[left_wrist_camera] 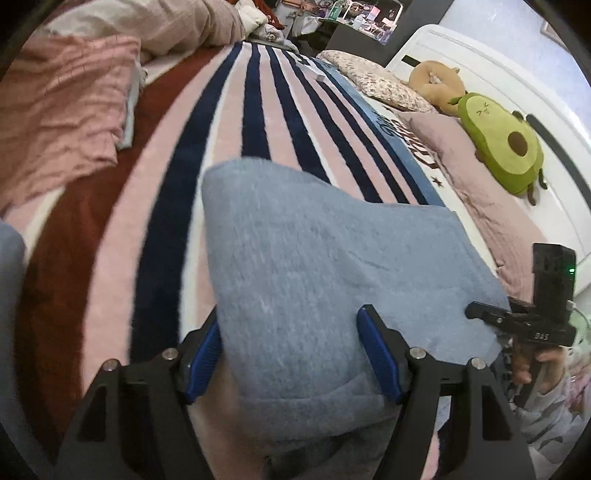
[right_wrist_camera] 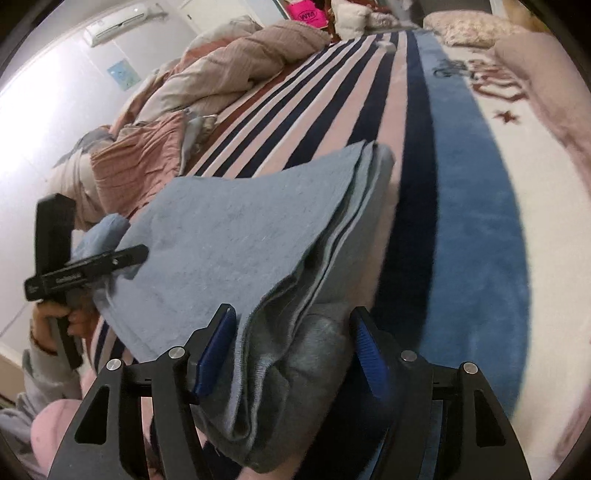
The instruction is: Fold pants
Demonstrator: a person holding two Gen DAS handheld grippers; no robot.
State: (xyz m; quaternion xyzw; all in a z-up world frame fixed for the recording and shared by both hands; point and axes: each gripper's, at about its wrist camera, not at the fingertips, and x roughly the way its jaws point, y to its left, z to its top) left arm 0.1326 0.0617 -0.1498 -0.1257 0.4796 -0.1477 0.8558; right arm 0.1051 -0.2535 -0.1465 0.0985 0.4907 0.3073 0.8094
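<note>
The grey-blue pants [left_wrist_camera: 314, 266] lie in a folded stack on the striped blanket [left_wrist_camera: 255, 122]. My left gripper [left_wrist_camera: 291, 350] is open, its blue pads either side of the near left end of the pants. My right gripper [right_wrist_camera: 291, 350] is open too, its pads astride the layered edge of the pants [right_wrist_camera: 236, 240]. The right gripper also shows in the left wrist view [left_wrist_camera: 480, 312], at the right corner of the pants. The left gripper shows in the right wrist view [right_wrist_camera: 142, 253], at their left corner. The blanket's blue band [right_wrist_camera: 465, 206] runs beside the pants.
A rumpled pink and beige duvet [left_wrist_camera: 62, 110] lies on the left of the bed. Pillows [left_wrist_camera: 373, 79], an avocado plush [left_wrist_camera: 502, 144] and a brown plush [left_wrist_camera: 436, 79] lie against the white headboard [left_wrist_camera: 480, 51]. Cluttered shelves [left_wrist_camera: 351, 14] stand beyond the bed.
</note>
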